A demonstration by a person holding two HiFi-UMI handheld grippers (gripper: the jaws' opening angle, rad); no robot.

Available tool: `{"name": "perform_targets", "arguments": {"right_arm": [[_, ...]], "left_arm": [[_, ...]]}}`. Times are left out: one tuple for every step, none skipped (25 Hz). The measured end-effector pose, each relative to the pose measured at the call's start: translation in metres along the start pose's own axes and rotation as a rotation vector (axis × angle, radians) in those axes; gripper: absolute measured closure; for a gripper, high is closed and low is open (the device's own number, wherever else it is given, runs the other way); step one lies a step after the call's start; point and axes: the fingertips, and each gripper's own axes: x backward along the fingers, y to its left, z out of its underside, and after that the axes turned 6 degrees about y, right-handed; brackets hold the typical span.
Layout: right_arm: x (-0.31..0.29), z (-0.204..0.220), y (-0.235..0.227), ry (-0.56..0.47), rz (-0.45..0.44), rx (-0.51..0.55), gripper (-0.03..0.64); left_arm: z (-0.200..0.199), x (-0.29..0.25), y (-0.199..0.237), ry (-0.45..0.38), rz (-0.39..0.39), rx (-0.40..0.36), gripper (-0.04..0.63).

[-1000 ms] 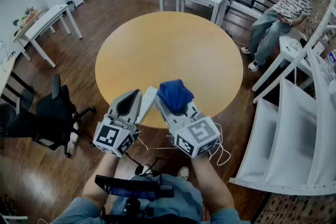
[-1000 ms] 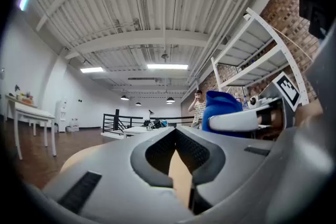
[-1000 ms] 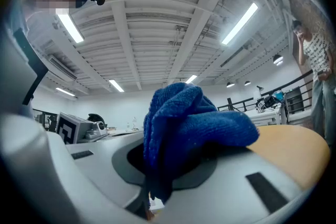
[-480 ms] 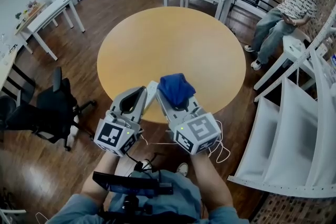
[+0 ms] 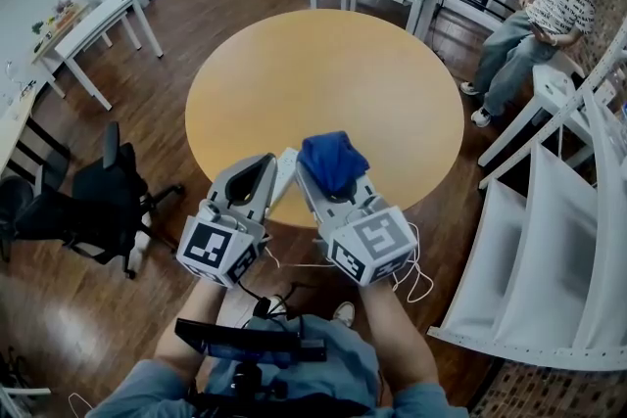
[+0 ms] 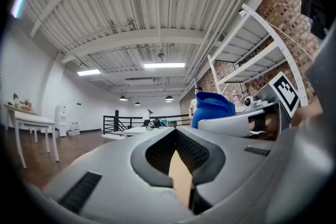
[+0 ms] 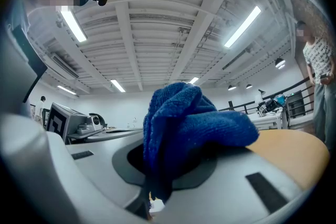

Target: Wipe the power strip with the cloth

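Right gripper (image 5: 323,173) fingers clamp the blue cloth (image 5: 334,160); left gripper (image 5: 263,167) fingers closed, empty. Next, I'd say: cloth onto the power strip (image 5: 284,169).

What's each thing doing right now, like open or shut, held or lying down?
Left gripper: shut, nothing in it.
Right gripper: shut on the blue cloth.
Blue cloth: bunched up, pinched in the right gripper.
Power strip: lying at the near edge of the round table, between the two grippers, not held.
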Motion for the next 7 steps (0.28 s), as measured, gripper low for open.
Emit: {"name": "perform_targets", "arguments": {"right_arm": [[0.0000,0.0005,-0.0002,0.003,0.000,0.001,0.561],[0.0001,0.0012,-0.0004,0.005,-0.001,0.002,0.561],[0.0003,0.0019,-0.0006,0.007,-0.001,0.001,0.561],[0.0003,0.0022,-0.0007,0.006,-0.001,-0.002,0.561],[0.0003,0.0022,-0.0007,0.004,-0.001,-0.004,0.561],[0.0001,0.0021,-0.0007,0.003,-0.001,-0.004,0.561],[-0.0001,0.0020,-0.0006,0.002,-0.001,-0.003,0.561]], "left_arm": [[0.0004,0.0000,0.0012,-0.002,-0.004,0.001,0.592],[0.0005,-0.0001,0.0013,-0.001,-0.004,0.004,0.592],[0.0009,-0.0001,0.0007,0.000,-0.002,0.006,0.592],[0.0012,-0.0003,-0.0003,0.003,0.002,0.008,0.592],[0.0009,-0.0005,-0.0017,0.009,0.006,0.010,0.592],[0.0003,-0.0007,-0.0030,0.016,0.009,0.012,0.592],[-0.0005,-0.0009,-0.0044,0.023,0.012,0.014,0.592]]}}
